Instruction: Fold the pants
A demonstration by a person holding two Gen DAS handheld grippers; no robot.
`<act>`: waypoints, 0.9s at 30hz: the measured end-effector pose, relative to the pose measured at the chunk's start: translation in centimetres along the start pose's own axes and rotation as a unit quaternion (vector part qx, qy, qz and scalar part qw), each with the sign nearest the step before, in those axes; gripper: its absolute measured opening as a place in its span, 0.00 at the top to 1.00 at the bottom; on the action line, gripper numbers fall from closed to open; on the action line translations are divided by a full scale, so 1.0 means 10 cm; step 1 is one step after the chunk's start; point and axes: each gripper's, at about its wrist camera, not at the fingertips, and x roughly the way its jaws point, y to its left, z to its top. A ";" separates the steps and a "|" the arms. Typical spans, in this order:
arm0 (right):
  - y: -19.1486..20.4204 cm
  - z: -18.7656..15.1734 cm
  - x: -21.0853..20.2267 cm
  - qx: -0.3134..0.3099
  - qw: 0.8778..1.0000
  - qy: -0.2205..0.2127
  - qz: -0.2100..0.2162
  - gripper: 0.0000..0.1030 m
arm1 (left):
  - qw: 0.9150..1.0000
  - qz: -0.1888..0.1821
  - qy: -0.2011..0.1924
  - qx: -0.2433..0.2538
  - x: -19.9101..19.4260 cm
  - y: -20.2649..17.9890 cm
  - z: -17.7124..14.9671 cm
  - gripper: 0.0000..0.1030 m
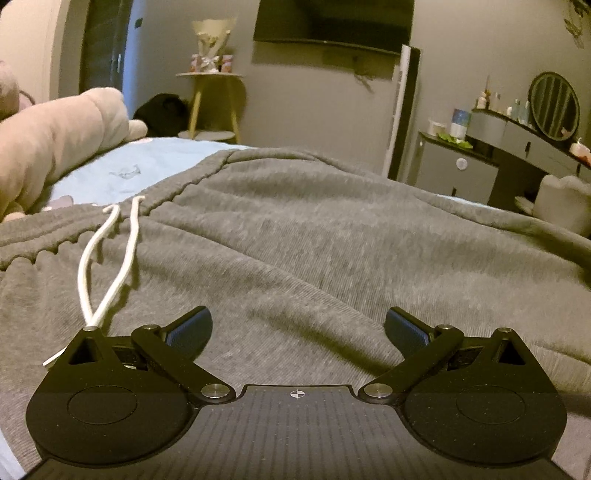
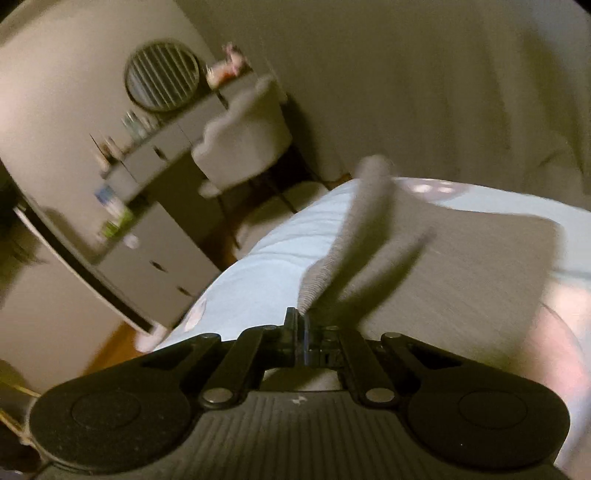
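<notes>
Grey sweatpants (image 1: 295,229) lie spread over a light blue bed sheet (image 1: 147,170), waistband at the upper left with a white drawstring (image 1: 110,258) trailing down. My left gripper (image 1: 297,326) is open and empty, just above the pants fabric. In the right wrist view, my right gripper (image 2: 301,325) is shut on the ribbed cuff of a pants leg (image 2: 347,236), which rises from the jaws in a lifted fold. The rest of the grey leg (image 2: 461,273) lies flat on the sheet (image 2: 280,251). This view is motion-blurred.
A pink plush toy (image 1: 55,147) lies at the bed's left. Beyond the bed stand a yellow side table (image 1: 210,103), a wall TV (image 1: 332,22), a grey dresser with a round mirror (image 1: 554,107) and a pale chair (image 2: 243,140).
</notes>
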 end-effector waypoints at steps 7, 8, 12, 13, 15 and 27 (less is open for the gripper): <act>-0.61 -0.79 -0.94 -0.040 0.997 0.050 -0.041 0.95 | 1.000 -0.010 0.005 -0.012 -0.08 0.01 0.01 0.00; -0.60 -0.78 -0.95 -0.051 0.996 0.056 -0.053 0.95 | 1.000 -0.014 0.007 -0.010 -0.10 0.01 0.02 0.00; -0.23 -0.64 -1.03 -0.161 0.984 0.012 -0.070 0.69 | 0.999 -0.032 0.011 -0.005 -0.18 0.02 0.05 0.00; -0.08 -0.63 -1.02 -0.200 0.977 -0.001 -0.070 0.57 | 0.999 -0.040 0.011 -0.006 -0.20 0.03 0.06 0.00; 0.14 -0.59 -0.86 -0.269 0.961 -0.011 -0.069 0.49 | 0.999 -0.050 0.015 -0.007 -0.22 0.04 0.07 0.00; 0.05 -0.28 -0.49 -0.232 0.964 -0.008 -0.132 0.93 | 0.996 -0.079 0.020 0.030 -0.24 0.01 0.05 0.00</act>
